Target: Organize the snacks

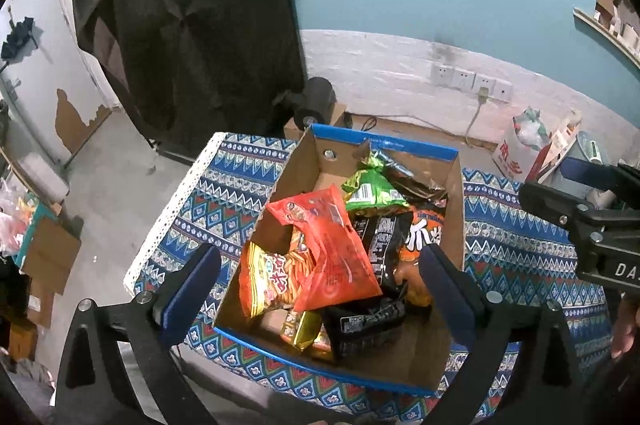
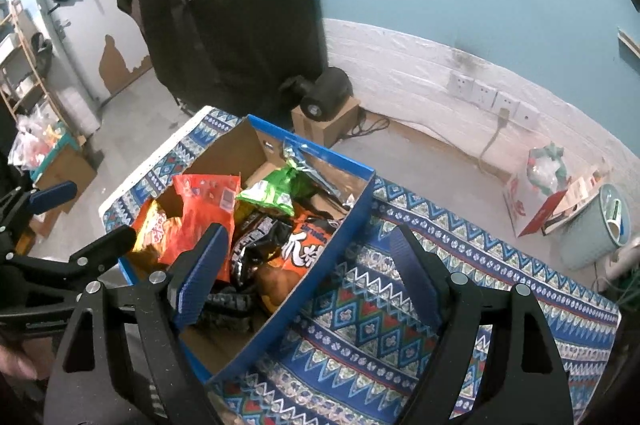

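A blue-rimmed cardboard box (image 1: 454, 221) stands on a table with a patterned blue cloth (image 1: 224, 181). It holds several snack packs: a red bag (image 1: 336, 253), a green bag (image 1: 370, 189), a yellow-red bag (image 1: 268, 277) and black packs (image 1: 380, 237). My left gripper (image 1: 320, 285) is open and empty, hovering above the box's near end. My right gripper (image 2: 308, 273) is open and empty, over the box's right wall (image 2: 304, 289), above the cloth (image 2: 400, 313). The red bag (image 2: 208, 213) and green bag (image 2: 272, 193) show there too.
A black speaker on a small carton (image 2: 326, 105) stands on the floor behind the table. A light-blue waste bin (image 2: 596, 229) and a white-red bag (image 2: 532, 193) stand at the right wall. A black cloth (image 1: 192, 17) hangs at the back. Boxes (image 1: 48, 257) lie on the floor at left.
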